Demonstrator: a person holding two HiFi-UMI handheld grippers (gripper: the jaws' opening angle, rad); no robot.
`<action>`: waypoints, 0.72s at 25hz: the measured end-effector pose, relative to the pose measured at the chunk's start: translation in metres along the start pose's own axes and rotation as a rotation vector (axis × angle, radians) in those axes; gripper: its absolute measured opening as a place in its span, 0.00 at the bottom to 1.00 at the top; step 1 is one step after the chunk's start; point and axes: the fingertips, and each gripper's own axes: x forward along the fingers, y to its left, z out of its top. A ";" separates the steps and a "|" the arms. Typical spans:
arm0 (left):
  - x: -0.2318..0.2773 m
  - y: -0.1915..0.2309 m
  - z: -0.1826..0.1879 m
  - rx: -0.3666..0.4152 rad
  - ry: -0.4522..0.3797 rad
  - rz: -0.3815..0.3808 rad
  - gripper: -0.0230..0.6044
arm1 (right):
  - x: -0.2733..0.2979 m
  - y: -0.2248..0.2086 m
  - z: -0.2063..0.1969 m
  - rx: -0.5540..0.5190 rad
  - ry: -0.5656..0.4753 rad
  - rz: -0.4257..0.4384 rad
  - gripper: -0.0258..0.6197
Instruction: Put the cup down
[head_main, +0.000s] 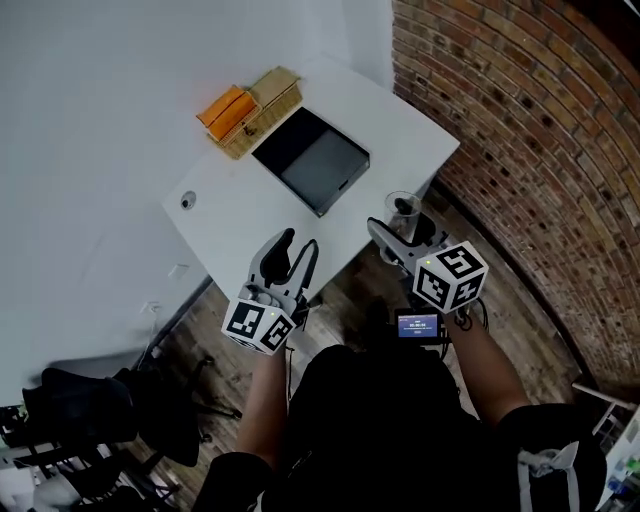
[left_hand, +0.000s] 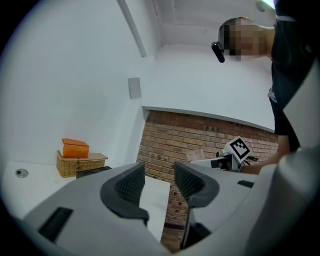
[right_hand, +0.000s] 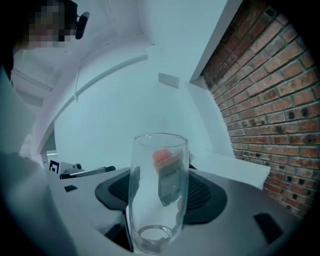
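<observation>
Two jaws of my right gripper (head_main: 398, 238) pinch the glass cup (right_hand: 159, 195) upright, so its base can meet the table (head_main: 400, 130) at eleven o'clock; my left gripper (left_hand: 159, 181) has jaws spread, empty

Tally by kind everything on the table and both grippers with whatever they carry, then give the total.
glass cup: 1
grippers: 2, the left gripper and the right gripper
wicker basket: 1
orange pack: 1, possibly two pieces side by side
dark tray: 1
small round disc: 1
Total: 7
</observation>
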 end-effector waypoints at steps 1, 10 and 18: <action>0.007 0.001 0.001 -0.002 0.000 0.000 0.34 | 0.006 -0.004 0.004 0.004 0.001 0.010 0.48; 0.036 0.017 0.006 0.003 0.001 -0.015 0.34 | 0.045 -0.006 0.020 -0.016 0.006 0.053 0.48; 0.041 0.022 0.020 0.018 -0.017 -0.070 0.34 | 0.062 0.004 0.031 -0.006 -0.019 0.045 0.48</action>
